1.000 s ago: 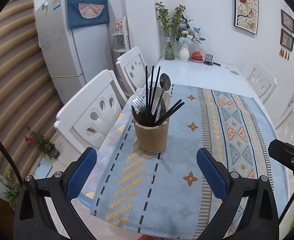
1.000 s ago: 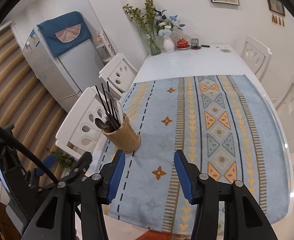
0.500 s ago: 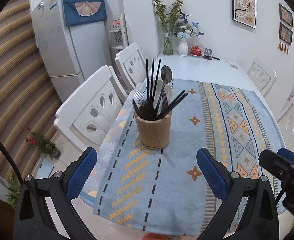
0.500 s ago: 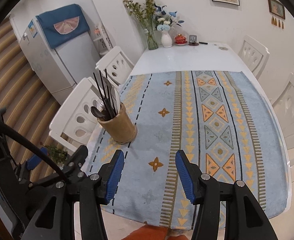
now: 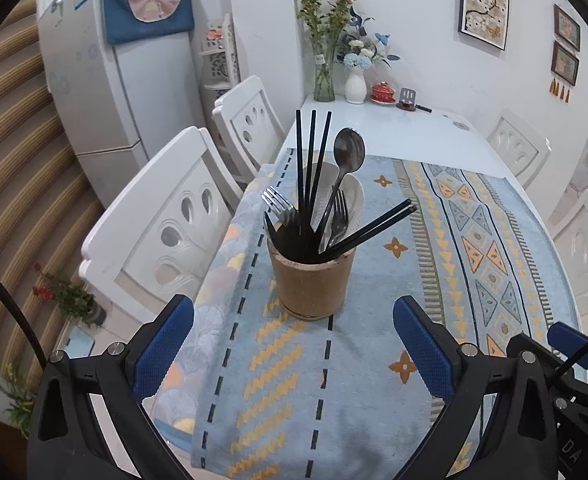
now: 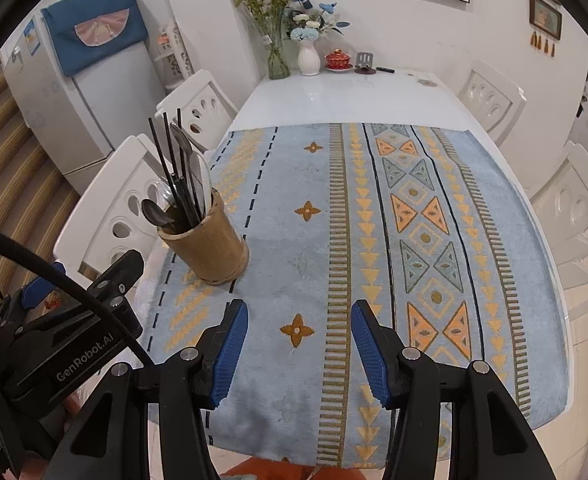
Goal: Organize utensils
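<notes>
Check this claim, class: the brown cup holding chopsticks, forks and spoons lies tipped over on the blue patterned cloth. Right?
Not quite. The brown cup stands upright on the blue patterned cloth, with the chopsticks, forks and spoons inside, as the left wrist view shows.

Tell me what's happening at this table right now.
A person holds two blue-padded grippers above a patterned blue tablecloth. Both are open and empty. The left gripper faces a tan cylindrical utensil holder packed with black chopsticks, a dark spoon and forks. The right gripper hangs over bare cloth. Nothing has been taken out yet.

upright tan holder (image 5: pixel 311 280) on the patterned cloth, crammed with black chopsticks (image 5: pixel 311 168), spoon (image 5: pixel 348 148), forks (image 5: pixel 280 205).
</notes>
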Available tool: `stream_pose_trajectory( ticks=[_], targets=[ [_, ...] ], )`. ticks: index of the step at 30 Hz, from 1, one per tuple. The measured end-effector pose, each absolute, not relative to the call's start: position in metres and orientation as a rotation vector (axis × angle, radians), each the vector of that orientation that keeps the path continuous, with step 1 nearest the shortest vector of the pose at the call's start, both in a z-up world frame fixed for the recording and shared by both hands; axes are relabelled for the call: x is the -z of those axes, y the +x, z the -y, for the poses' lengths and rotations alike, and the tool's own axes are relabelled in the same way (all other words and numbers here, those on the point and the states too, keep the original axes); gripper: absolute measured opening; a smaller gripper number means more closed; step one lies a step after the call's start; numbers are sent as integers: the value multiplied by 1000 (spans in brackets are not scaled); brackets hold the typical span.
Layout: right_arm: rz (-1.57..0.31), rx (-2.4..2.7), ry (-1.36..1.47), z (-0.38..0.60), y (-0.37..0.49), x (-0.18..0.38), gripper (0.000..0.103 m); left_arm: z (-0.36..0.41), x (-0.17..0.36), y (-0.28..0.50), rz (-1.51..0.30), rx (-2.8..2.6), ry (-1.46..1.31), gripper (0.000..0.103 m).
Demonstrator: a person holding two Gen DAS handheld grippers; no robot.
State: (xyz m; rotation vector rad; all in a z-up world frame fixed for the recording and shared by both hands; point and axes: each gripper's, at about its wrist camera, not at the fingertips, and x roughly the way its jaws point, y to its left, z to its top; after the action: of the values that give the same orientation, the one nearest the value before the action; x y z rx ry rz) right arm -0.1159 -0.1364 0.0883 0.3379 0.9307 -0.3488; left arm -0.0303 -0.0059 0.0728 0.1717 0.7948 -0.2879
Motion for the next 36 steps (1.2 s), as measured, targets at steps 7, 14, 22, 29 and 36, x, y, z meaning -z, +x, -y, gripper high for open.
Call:
stream_pose_trajectory(
  ticks=[7,14,22,29,36],
  targets=[
    [-937,392,302,128,-97,-82,52,1,-63,-13,-810,315,163,100],
    [-975,417,305,125,-80,-68,52,-5,-54,-2,-824,335,156,100],
    [-991,469,299,124,-80,-61,52,-1,-46,4,-831,363,170,100],
    [-990,498,293,134,-81,-62,52,11,-42,4,-846,363,189,100],
    [-1009,502,303,143,-86,-58,52,19,-40,1,-849,356,228,100]
  ],
)
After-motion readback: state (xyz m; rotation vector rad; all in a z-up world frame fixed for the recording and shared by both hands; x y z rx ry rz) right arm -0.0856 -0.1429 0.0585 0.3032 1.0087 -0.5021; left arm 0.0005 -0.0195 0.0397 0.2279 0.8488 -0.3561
